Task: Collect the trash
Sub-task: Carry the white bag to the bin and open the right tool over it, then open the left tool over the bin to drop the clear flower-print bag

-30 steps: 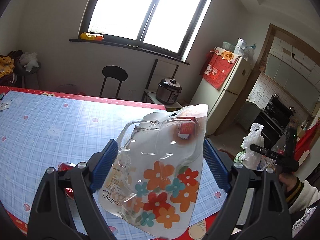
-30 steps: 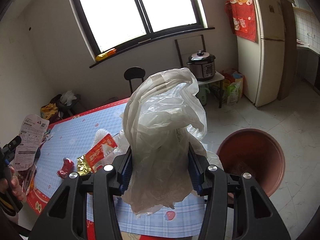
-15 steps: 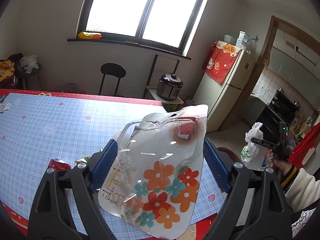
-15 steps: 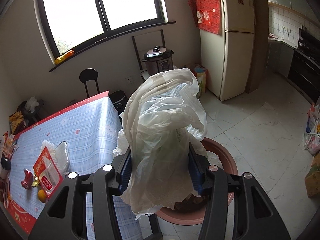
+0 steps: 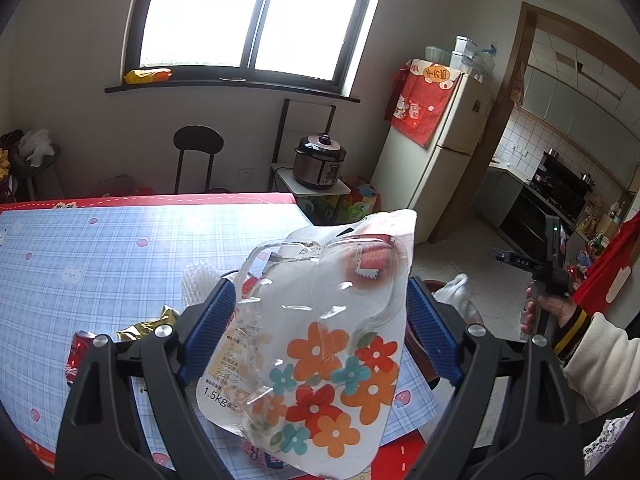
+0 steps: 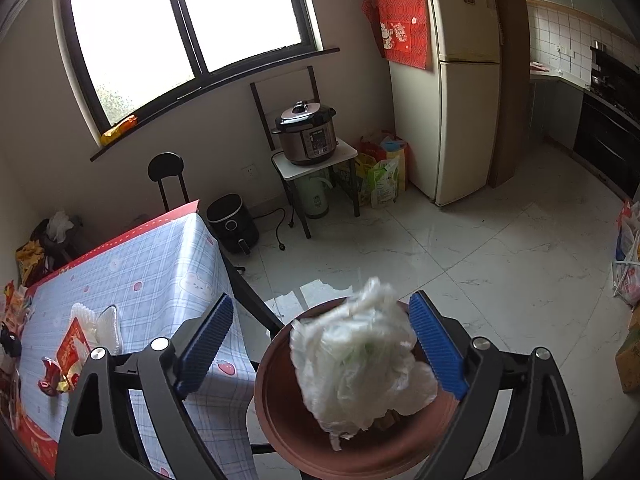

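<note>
My left gripper is shut on a clear plastic pouch with orange, red and teal flowers, held above the blue checked table. My right gripper is open above a brown round bin on the floor beside the table. A crumpled white plastic bag is loose between its blue pads, blurred, over the bin. The bag also shows in the left wrist view, next to the right hand.
On the table lie a red can, a gold wrapper, a white foam net and a red packet. A pressure cooker on a small stand, a fridge and a black chair stand by the wall.
My right gripper has opened and let go of the white bag, which drops toward the brown bin. It swung away from the table over the bin. My left gripper keeps its pouch.
</note>
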`<state>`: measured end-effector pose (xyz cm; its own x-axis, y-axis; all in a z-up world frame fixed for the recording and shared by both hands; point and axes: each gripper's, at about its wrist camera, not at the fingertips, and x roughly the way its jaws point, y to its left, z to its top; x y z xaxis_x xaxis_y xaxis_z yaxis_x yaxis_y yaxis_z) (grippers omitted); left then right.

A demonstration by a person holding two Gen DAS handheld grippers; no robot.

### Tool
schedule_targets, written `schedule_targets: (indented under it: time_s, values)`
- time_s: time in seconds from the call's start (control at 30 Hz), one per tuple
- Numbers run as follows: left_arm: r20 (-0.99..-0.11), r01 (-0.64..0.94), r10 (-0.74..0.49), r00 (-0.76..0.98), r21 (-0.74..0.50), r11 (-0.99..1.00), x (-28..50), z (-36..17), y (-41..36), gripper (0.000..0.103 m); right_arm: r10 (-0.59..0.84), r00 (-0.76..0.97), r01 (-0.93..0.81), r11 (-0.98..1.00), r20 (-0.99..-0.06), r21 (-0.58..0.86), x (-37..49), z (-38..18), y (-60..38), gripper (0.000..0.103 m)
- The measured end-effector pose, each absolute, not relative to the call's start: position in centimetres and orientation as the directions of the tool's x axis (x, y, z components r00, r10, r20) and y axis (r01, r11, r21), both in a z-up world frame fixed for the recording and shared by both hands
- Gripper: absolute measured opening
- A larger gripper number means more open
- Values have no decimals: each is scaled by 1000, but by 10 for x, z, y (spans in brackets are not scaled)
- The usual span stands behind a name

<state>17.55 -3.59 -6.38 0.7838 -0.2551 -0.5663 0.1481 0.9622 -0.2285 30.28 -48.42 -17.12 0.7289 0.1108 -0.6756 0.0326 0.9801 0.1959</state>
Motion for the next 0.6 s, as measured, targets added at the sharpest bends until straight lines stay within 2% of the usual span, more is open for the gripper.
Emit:
schedule_targets:
  time_s: [0.17, 0.6]
  values:
    - [-569, 234, -320, 757, -222, 947, 195, -66, -72, 85, 89, 752, 56, 979, -653, 198, 279, -154, -497, 98]
    - [-612, 516, -533, 583, -228, 826, 281, -106, -235, 86, 10, 745, 184, 958, -667, 219, 191, -148, -553, 98]
